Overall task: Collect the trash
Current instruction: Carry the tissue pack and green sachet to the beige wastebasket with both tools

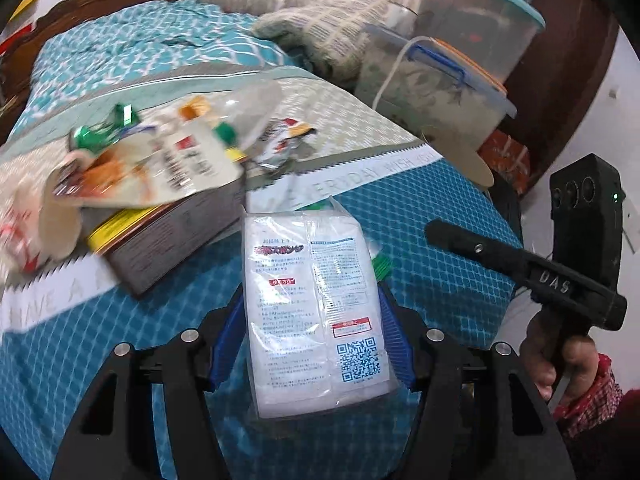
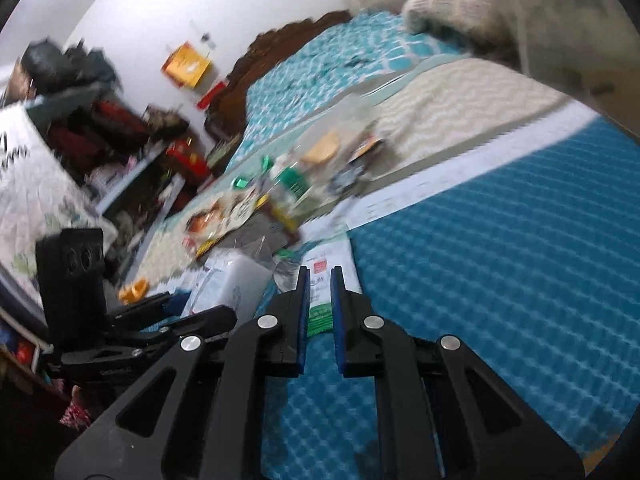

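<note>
Over the bed (image 1: 440, 240), our left gripper (image 1: 312, 300) is clamped half-wide across the white sponge packet (image 1: 312, 300), which looks light, squashy and slick-wrapped, so mid-body suits, while our right gripper (image 2: 320, 276) is nearly closed, seemingly pinching its green-edged end.

My left wrist camera looks steeply down along its fingers at the bed (image 1: 420, 232), close over a white packet (image 1: 316, 312). My right wrist camera, tilted and blurred, looks shallower across the bed toward the far wall (image 2: 200, 8). Both share the packet and the wrapper pile (image 1: 152, 160).
</note>
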Motion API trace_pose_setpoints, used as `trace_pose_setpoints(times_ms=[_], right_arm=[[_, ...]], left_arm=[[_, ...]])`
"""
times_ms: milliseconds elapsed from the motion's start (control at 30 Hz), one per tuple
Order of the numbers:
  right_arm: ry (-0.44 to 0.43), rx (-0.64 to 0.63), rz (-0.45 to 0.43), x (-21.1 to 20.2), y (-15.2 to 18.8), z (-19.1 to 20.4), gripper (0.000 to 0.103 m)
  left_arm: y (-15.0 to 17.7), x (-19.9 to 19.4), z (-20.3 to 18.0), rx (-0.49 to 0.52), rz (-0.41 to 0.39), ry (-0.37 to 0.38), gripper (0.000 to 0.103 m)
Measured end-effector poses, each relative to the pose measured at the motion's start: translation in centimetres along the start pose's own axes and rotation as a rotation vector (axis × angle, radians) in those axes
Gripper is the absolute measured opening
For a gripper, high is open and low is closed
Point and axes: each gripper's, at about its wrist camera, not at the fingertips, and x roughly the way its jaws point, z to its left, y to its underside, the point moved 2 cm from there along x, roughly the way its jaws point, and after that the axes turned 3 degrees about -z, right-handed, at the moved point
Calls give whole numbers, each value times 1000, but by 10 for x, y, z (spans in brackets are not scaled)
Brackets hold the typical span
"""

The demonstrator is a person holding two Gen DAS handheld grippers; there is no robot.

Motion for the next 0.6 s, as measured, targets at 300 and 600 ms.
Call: trace_pose_setpoints(times_ms=[300,600], right_arm=[[-120,228,81,11,-16,-55,92],[-116,26,255,62,-16,-17,60]], left_arm=[[-26,20,3,39,29,-73,59],[2,36,35,-21,124,-98,59]])
